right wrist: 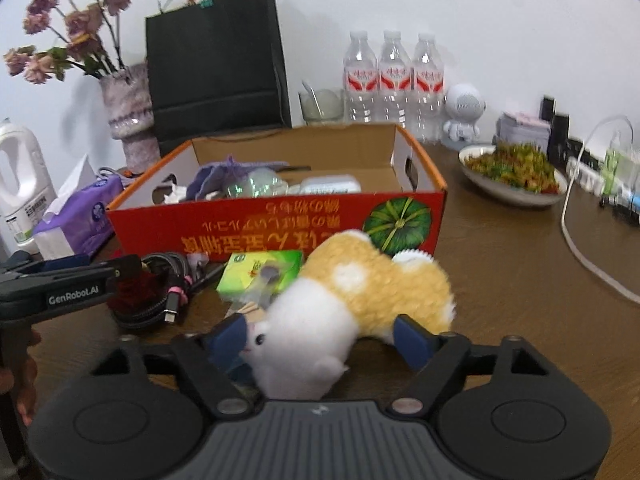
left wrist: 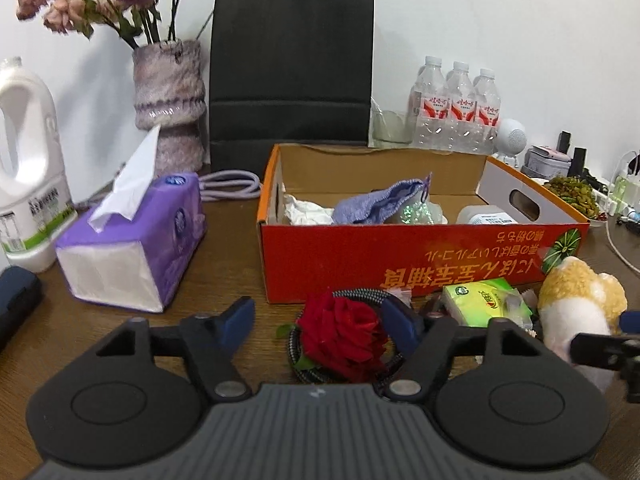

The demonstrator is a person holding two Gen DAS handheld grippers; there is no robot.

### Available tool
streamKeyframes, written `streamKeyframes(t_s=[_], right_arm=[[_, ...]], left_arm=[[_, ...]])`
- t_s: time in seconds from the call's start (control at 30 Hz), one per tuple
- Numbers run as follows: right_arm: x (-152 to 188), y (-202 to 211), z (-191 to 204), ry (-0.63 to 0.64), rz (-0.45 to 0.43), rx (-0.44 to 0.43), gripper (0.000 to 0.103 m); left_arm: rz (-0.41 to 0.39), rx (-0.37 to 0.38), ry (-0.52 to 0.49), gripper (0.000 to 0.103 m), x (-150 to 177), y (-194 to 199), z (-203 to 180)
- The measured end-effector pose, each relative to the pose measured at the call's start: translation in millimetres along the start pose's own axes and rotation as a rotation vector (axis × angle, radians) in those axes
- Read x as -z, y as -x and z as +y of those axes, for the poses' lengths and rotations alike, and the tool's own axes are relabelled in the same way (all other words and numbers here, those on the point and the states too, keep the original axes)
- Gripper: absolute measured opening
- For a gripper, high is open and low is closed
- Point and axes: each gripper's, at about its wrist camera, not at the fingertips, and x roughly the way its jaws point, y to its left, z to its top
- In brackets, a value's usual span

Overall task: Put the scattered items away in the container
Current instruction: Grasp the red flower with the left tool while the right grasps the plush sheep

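The brown wooden desk (left wrist: pixel 224 248) carries an open red-and-orange cardboard box (left wrist: pixel 400 256), already holding a lilac cloth, crumpled paper and a small white container. In front of its printed wall lie the loose items, close together. Largest is the white-and-tan plush toy (right wrist: pixel 344 300), lying on its side: soft, light and squashy, so a firm squeeze across the thick white body should hold it, whereas the fluffy edge would likely slip. The right tool (right wrist: pixel 324 336) is spread wide, its blue pads on either side of the plush, apparently not yet squeezing it. Next is the green tissue packet (left wrist: pixel 484 300), light and crinkly. Smallest, the red fabric rose (left wrist: pixel 340 336) rests on a coiled braided black cable (left wrist: pixel 356 296); its petals are delicate, best pinched gently across the bloom. The left tool (left wrist: pixel 320 320) is spread open around it.
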Motion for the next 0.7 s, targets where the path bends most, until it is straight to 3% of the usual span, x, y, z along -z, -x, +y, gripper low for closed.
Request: streamKeyframes(t_s=[0.13, 0.3, 0.43, 0.7], right_arm=[[-1, -11, 6, -0.032, 0.026, 0.025, 0.066], [0, -21, 1, -0.107, 0.060, -0.003, 0.065], [2, -26, -4, -0.148, 0.070, -0.037, 0.056], [7, -16, -14, -0.150, 0.024, -0.064, 0.053]], left_arm=[[0.031, 0.039, 0.019, 0.067, 3, -7, 2], [0.059, 0.093, 0.041, 0.049, 7, -12, 2], [0.049, 0.096, 0.029, 0.047, 10, -12, 0], [0.007, 0.117, 0.113, 0.041, 10, 1, 8]])
